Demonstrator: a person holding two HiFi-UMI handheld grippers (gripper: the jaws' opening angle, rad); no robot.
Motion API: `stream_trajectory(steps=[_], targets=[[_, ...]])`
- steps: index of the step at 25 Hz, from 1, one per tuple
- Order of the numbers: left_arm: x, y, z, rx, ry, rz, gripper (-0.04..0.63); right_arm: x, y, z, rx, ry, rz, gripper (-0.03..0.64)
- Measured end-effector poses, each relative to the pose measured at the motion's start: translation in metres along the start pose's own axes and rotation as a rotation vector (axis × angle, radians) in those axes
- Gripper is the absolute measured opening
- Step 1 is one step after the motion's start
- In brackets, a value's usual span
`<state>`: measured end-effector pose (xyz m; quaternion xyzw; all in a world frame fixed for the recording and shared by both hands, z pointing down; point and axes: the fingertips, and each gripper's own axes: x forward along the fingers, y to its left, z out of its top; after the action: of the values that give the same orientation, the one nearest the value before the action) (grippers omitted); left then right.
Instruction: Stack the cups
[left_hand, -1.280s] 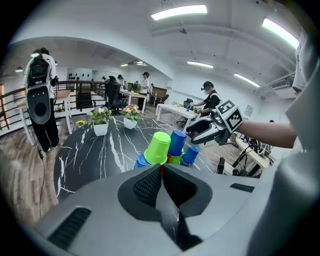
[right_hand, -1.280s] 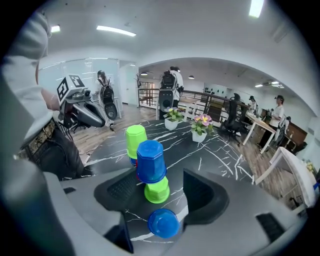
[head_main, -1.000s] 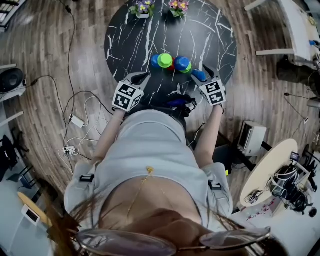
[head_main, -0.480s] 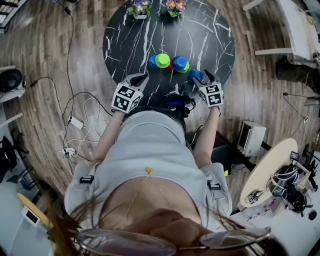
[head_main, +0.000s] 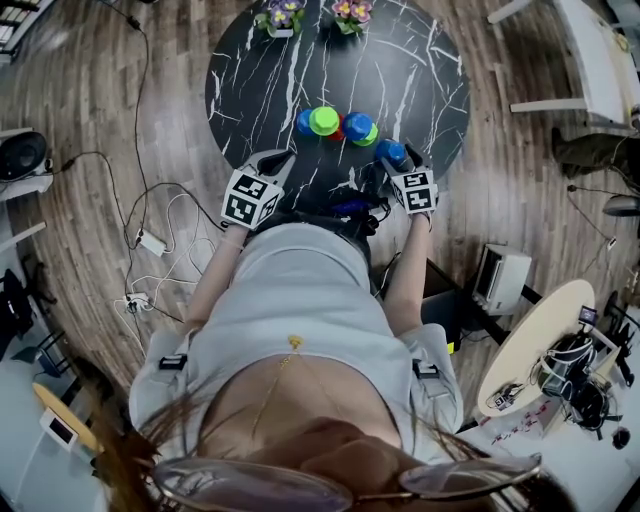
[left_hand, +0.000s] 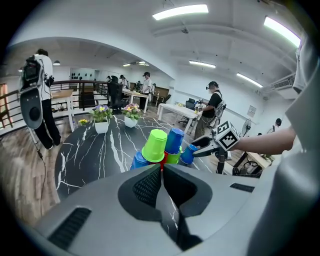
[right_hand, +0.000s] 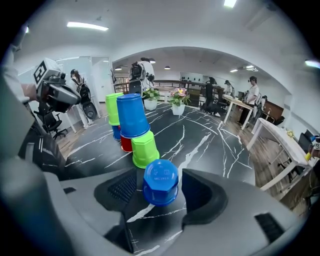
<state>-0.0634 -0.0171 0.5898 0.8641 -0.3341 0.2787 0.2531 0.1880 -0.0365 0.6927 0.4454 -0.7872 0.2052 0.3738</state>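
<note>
One blue cup (right_hand: 160, 181) is sitting clamped in the R gripper (head_main: 394, 158), base-up and tilted toward cam. It's hanging just right of the cup pile (head_main: 336, 125) on the marble table (head_main: 290, 60), prob. coming in as the next base piece. L gripper (left_hand: 161, 174), jaws closed on nothing, is hovering near-side of the pile, likely parking clear of it.

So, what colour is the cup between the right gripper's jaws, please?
Blue cup; right gripper view shows it best.

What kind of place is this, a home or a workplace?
Most likely an open-plan office or lab: long white desks with people at them, strip lights on the ceiling, and cables across the wooden floor.
</note>
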Motion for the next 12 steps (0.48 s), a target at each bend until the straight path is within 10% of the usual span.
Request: stream_trajectory(steps=[12], targets=[[-0.0019, -0.0039, 0.0002, -0.003, -0.002, 0.006, 0.037, 0.0038, -0.005, -0.0042, 0.013, 0.002, -0.037, 0.232]])
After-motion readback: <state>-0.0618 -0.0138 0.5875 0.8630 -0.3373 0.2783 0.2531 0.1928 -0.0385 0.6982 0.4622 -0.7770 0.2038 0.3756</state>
